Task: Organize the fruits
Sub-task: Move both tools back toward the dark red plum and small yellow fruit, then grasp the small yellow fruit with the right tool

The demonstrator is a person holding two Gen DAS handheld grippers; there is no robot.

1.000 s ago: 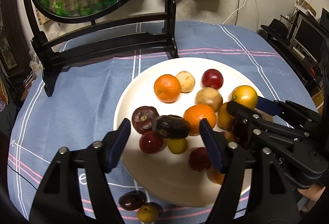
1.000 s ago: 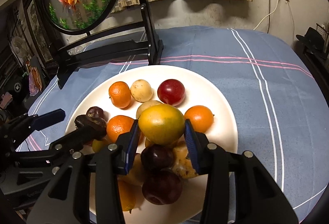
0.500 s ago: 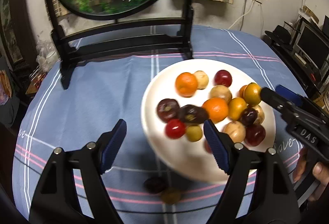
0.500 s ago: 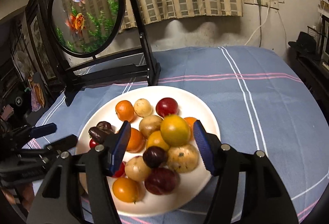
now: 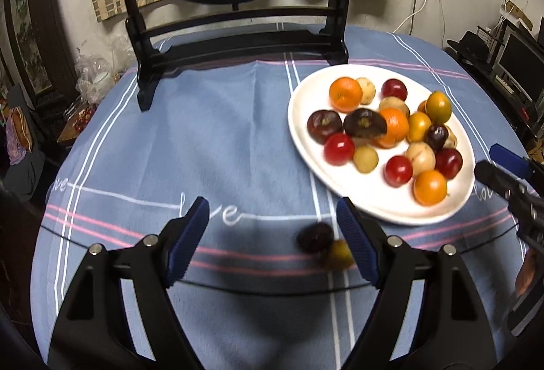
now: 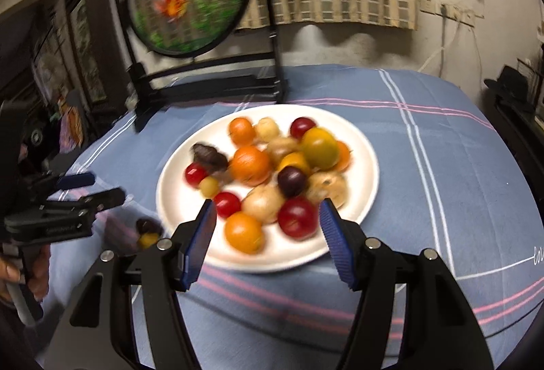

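A white plate (image 5: 357, 200) holds several fruits: oranges, red plums, dark ones and pale yellow ones. A dark fruit (image 5: 314, 236) and a small yellow fruit (image 5: 338, 255) lie on the blue cloth just in front of the plate, close to my left gripper's right finger. My left gripper (image 5: 271, 205) is open over bare cloth, with nothing between its pads. My right gripper (image 6: 268, 210) is open at the near rim of the plate (image 6: 367, 166) and holds nothing. A large yellow-green fruit (image 6: 319, 147) rests on top of the pile.
A round goldfish screen on a black stand (image 5: 234, 40) is at the back of the table. Each gripper shows in the other's view, the right one (image 5: 486, 159) and the left one (image 6: 107, 187). A hand (image 6: 10, 271) grips the left handle. Furniture crowds both sides.
Both grippers pulled back from the plate. The right one opened and let go of the yellow-green fruit, which stays on the pile. The left swung left, away from the dark fruit on the plate.
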